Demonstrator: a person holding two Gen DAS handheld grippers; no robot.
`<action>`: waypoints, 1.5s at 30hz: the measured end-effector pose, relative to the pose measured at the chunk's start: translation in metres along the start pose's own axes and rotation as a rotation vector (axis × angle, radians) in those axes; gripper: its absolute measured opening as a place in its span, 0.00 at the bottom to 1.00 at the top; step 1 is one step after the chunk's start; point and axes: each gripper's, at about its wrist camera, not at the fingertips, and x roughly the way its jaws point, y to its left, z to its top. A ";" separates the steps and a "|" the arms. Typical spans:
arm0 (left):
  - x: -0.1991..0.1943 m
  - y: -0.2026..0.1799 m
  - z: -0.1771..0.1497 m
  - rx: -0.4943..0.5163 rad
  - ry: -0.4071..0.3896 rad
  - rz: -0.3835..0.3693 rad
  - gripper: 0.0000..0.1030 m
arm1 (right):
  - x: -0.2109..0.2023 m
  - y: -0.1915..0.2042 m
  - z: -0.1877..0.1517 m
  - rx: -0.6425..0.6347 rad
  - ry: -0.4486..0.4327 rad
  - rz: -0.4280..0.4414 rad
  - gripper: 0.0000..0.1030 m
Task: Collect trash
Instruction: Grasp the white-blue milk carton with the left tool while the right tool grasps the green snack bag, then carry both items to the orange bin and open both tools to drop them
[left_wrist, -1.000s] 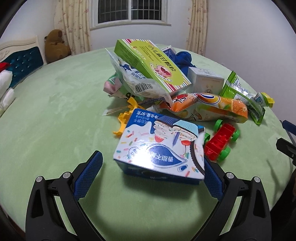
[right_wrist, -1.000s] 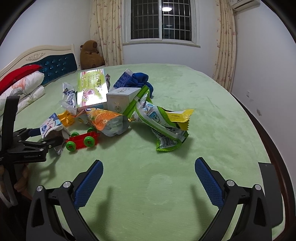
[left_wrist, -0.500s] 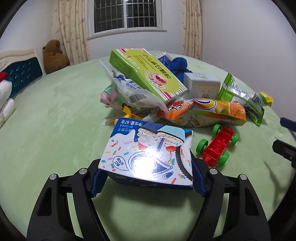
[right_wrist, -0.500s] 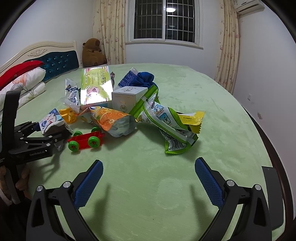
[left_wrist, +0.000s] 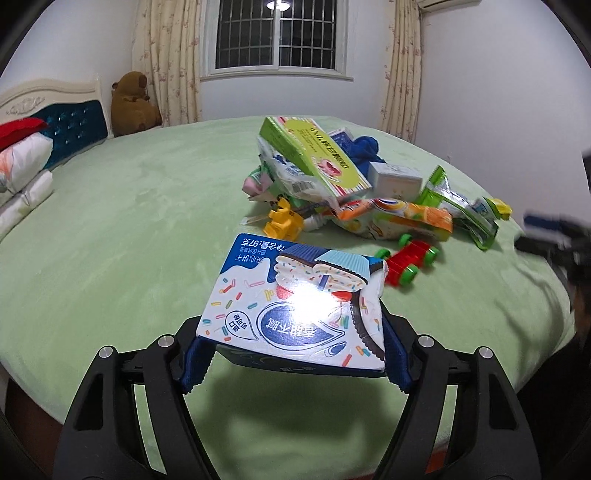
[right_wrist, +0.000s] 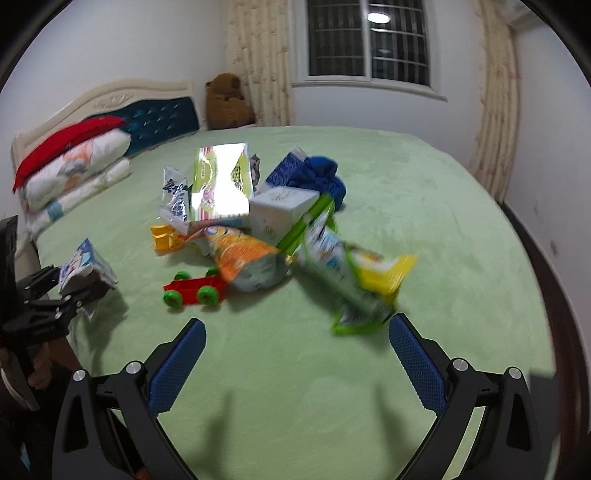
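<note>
My left gripper (left_wrist: 295, 363) is shut on a blue and white cookie box (left_wrist: 299, 302) and holds it above the green bed (left_wrist: 129, 229). The box also shows in the right wrist view (right_wrist: 86, 267), at the far left. My right gripper (right_wrist: 295, 363) is open and empty above the bed's near edge. A pile of trash lies ahead: a green box (left_wrist: 314, 157), an orange snack bag (right_wrist: 247, 258), a green and yellow wrapper (right_wrist: 354, 280), a white carton (right_wrist: 280, 210).
A red toy car with green wheels (right_wrist: 194, 290) and a yellow toy (right_wrist: 166, 238) lie among the trash, with a blue cloth (right_wrist: 321, 177). Pillows (right_wrist: 74, 173), a headboard and a brown teddy bear (right_wrist: 227, 99) stand at the far side.
My left gripper closed on the cookie box and lifted it off the bed. My right gripper moved forward towards the green and yellow wrapper, still open.
</note>
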 end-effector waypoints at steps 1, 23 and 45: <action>0.000 -0.006 0.000 0.021 0.000 0.005 0.70 | -0.001 -0.001 0.008 -0.046 0.004 -0.012 0.95; 0.021 -0.043 0.003 0.118 0.028 -0.013 0.70 | 0.125 -0.021 0.042 -0.390 0.300 0.005 0.34; -0.003 -0.061 -0.022 0.102 0.047 -0.046 0.70 | -0.050 0.004 -0.040 0.069 0.074 0.217 0.33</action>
